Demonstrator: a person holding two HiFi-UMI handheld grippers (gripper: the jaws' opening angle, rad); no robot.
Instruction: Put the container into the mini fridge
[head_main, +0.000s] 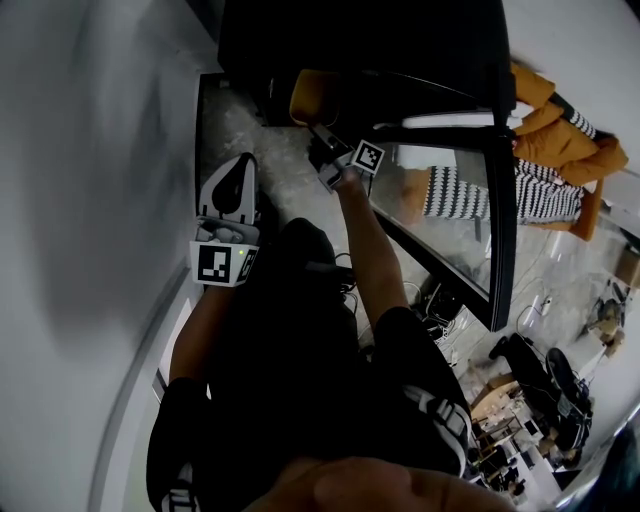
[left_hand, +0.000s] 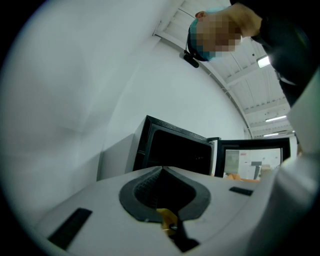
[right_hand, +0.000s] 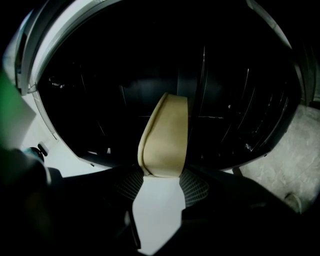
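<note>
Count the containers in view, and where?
1: a tan container clamped in the right gripper, held at the open mini fridge. More could be hidden in its dark interior.

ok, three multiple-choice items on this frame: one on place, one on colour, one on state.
1. Where is the container?
A) on the floor
B) in the right gripper, at the mini fridge opening
C) on top of the fridge

2. What colour is the container?
A) blue
B) yellowish tan
C) green

3. The fridge door is:
A) open
B) shut
C) taken off

Answers:
1 B: the right gripper view shows it clamped between the pads, with the dark fridge interior just ahead.
2 B: it looks tan in the right gripper view and orange-yellow in the head view.
3 A: in the head view the door stands swung out to the side.
</note>
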